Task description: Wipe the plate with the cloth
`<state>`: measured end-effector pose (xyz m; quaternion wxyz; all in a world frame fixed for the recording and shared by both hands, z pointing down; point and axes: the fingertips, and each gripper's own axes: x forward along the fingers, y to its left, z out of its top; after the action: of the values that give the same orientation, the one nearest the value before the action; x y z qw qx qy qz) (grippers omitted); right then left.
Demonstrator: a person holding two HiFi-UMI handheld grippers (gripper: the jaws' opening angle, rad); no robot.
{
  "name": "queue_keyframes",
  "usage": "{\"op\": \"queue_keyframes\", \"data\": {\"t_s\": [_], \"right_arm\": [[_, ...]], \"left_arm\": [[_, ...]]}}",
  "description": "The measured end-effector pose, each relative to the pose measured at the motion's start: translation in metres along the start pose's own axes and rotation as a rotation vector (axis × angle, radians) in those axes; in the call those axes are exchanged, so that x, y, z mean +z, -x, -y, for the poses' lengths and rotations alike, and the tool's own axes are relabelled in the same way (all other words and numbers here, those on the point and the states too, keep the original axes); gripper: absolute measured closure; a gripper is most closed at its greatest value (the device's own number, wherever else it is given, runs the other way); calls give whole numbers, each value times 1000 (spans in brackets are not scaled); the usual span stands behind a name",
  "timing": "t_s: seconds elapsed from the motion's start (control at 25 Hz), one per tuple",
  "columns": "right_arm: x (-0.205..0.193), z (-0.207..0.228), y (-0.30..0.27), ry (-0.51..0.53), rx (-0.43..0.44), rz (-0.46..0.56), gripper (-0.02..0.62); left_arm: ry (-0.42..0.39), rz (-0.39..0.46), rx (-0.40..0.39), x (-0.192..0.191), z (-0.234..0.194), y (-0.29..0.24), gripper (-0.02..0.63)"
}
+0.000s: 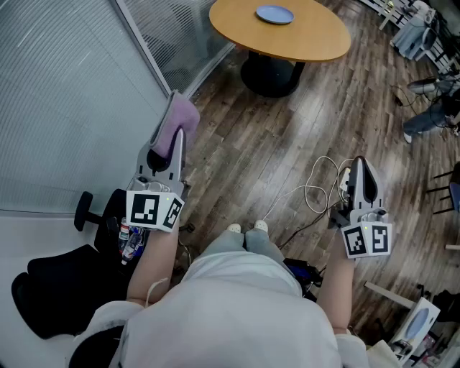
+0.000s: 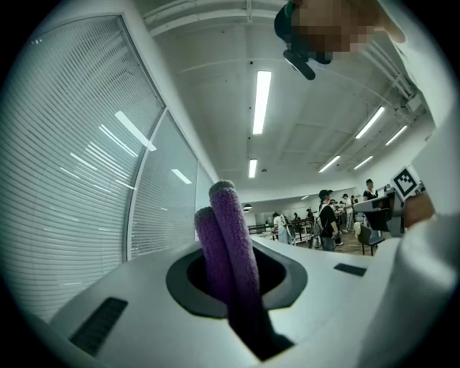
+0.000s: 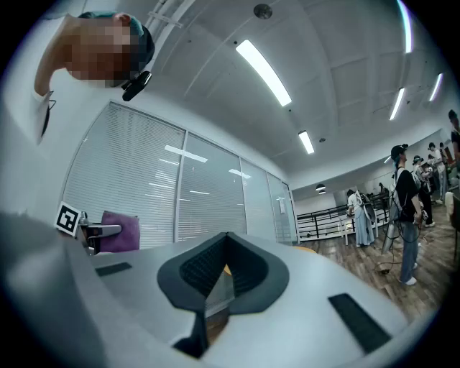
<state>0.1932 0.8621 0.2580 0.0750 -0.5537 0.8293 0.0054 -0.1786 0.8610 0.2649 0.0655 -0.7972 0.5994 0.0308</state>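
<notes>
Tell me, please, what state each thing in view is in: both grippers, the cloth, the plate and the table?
left gripper: shut on the cloth, away from the table.
cloth: purple, folded, clamped between the left jaws, its end sticking out past them.
right gripper: shut, nothing in it.
plate: blue, lying flat on the table, nothing touching it.
table: round, wooden, bearing only the plate.
</notes>
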Motion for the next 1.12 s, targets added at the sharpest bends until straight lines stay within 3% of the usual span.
{"op": "queue_keyframes", "data": {"t_s": [0.76, 1.12], "right_arm": [[-12, -26, -18, -3, 11, 6, 578], [-19, -44, -36, -4, 68, 4, 578]], "left_arm": [[40, -36, -26, -20, -22, 6, 549], [55, -42, -17, -33, -39, -1, 549]]}}
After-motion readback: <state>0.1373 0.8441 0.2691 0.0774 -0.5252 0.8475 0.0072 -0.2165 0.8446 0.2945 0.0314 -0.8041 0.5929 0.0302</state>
